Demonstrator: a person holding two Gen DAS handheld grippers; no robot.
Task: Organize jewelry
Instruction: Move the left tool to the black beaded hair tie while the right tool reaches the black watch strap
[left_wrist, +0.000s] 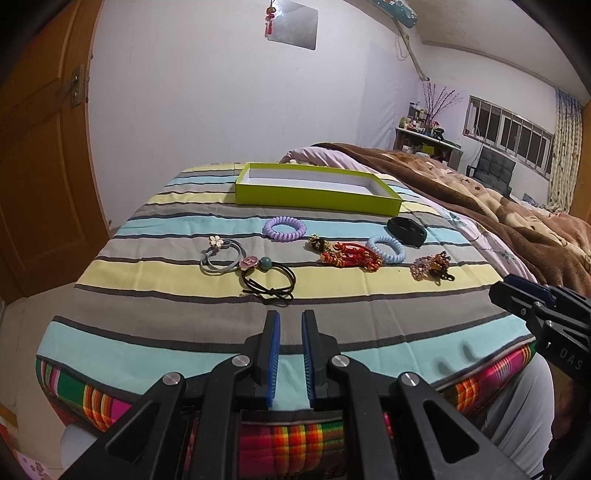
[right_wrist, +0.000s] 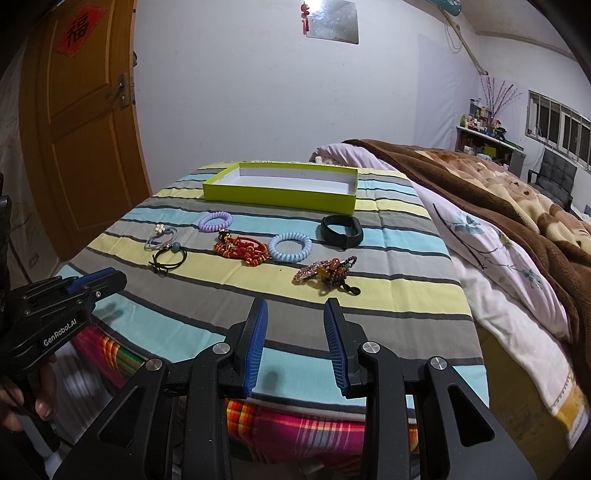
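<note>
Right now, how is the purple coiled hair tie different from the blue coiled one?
The purple coil hair tie is lilac; the blue coil hair tie is pale blue. The purple one lies nearer the green box, the blue one a stripe closer to the camera. The blue one touches the red beaded piece; the purple one lies just behind that piece's dark end. Both are spiral rings lying flat on the striped cloth, outside the box.

Matt cardboard box (left_wrist: 317, 194) on striped cloth (left_wrist: 147, 269)

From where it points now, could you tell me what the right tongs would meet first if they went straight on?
Probably the beaded hair clip, lying just past the open right tongs on the striped cloth; depth is unclear, so they might touch cloth first.
</note>
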